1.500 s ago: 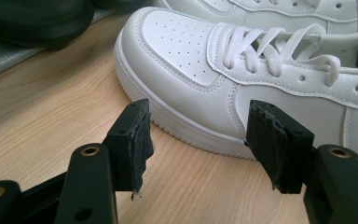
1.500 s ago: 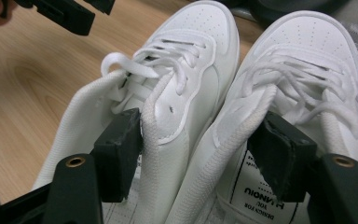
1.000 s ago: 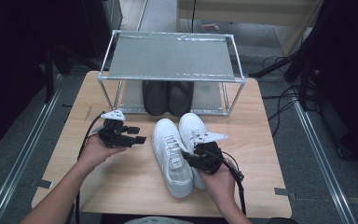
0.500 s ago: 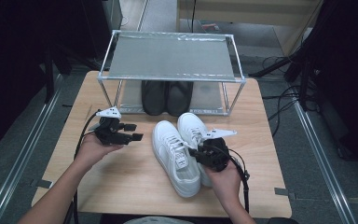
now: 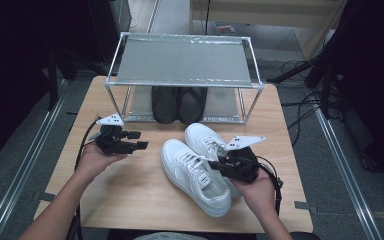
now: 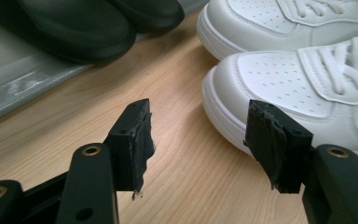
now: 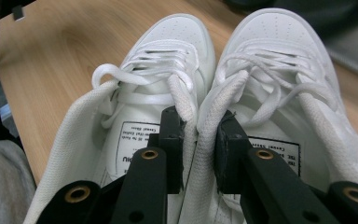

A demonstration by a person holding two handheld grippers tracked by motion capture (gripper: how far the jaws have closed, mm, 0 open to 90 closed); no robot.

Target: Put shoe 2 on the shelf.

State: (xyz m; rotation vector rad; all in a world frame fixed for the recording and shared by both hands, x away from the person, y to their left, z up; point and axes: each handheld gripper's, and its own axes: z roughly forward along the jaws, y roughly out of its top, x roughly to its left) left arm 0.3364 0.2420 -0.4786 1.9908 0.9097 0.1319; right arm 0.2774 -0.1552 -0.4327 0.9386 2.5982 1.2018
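**Both white sneakers pinched together at the collars, ready to lift**

The right gripper [image 7: 199,140] has just been closing, and its jaws now clamp the two adjoining inner collar walls of the pair of white leather lace-up sneakers [image 5: 200,167], one jaw inside each shoe's opening, so that both shoes hang on a single pinch. The left gripper [image 5: 136,140] is held apart from the shoes on the left side of the light wooden bench [image 5: 130,195]; its jaws stand wide with nothing between them, and its own view looks past them at the near sneaker's toe.

The step in hand appears to be the pick-up of the pair, most likely to carry it to the silver metal-framed shoe rack [image 5: 182,62] at the back of the bench, where a pair of black slip-on shoes [image 5: 178,102] already sits on the lower shelf.

The sneakers lie side by side, touching along their inner flanks, on the bench just in front of the rack. Their long axes run from the near right toward the far left in the high view: heels toward the person, toes toward the rack, slightly angled.

The next move calls for a steady lift that keeps the squeeze firm, since the soft collars could slip and the toes will probably droop. The bare top shelf looks the easier target.
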